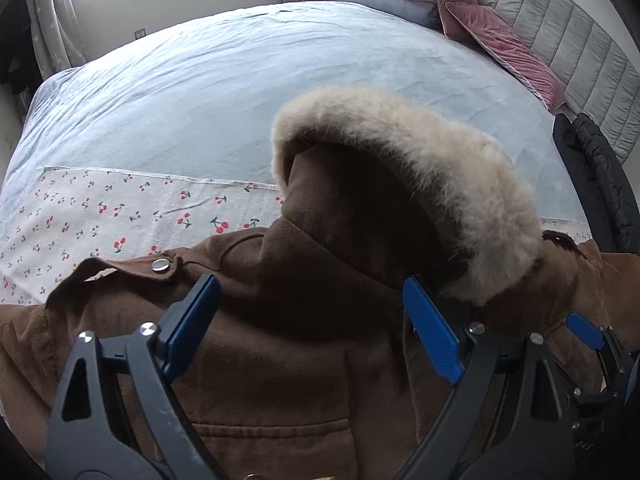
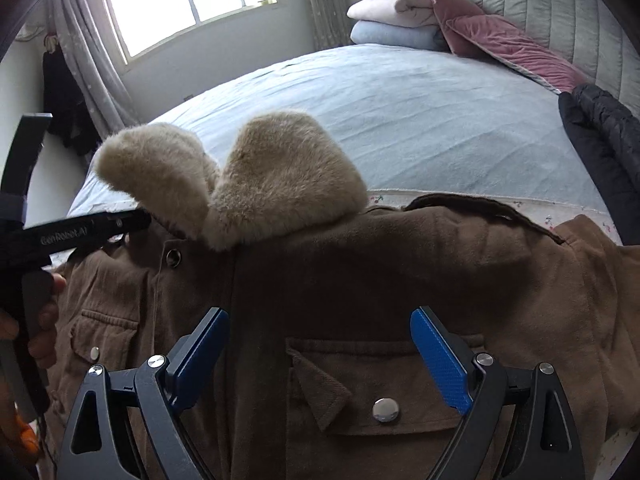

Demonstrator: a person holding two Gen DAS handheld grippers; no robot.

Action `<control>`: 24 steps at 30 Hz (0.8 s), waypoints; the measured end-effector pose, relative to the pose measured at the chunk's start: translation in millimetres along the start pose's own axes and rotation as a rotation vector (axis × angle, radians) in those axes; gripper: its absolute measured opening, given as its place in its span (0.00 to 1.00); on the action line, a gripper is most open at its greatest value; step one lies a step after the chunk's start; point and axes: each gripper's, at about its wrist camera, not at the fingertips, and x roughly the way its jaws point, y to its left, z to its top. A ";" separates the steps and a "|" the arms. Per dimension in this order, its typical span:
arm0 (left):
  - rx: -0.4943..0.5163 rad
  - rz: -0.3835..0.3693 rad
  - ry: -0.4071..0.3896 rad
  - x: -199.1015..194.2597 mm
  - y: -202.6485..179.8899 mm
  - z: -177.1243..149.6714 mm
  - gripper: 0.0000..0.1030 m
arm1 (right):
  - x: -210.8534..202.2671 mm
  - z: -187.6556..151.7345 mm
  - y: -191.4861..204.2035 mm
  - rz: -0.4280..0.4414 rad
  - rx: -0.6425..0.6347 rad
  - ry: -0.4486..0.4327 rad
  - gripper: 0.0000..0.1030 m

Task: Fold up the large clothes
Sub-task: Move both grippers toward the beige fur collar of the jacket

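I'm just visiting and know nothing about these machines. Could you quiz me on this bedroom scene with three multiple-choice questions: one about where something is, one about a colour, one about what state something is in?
1. Where are the folded blankets?
A. On the floor
B. At the head of the bed, beside the pink pillows
C. On the brown coat

2. What colour is the fur trim on the coat's hood?
A. Beige
B. Black
C. Red

3. What state is the right gripper in?
A. Shut on the fur
B. Shut on a pocket
C. Open over the coat

Answers:
1 B: the stack sits by the headboard, next to the pillows.
2 A: the trim is pale beige against brown fabric.
3 C: its blue pads stand wide apart, holding nothing.
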 end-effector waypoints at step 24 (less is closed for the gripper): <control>-0.093 -0.341 -0.047 -15.6 -2.7 32.7 0.61 | 2.7 1.2 -17.2 0.031 0.071 0.007 0.90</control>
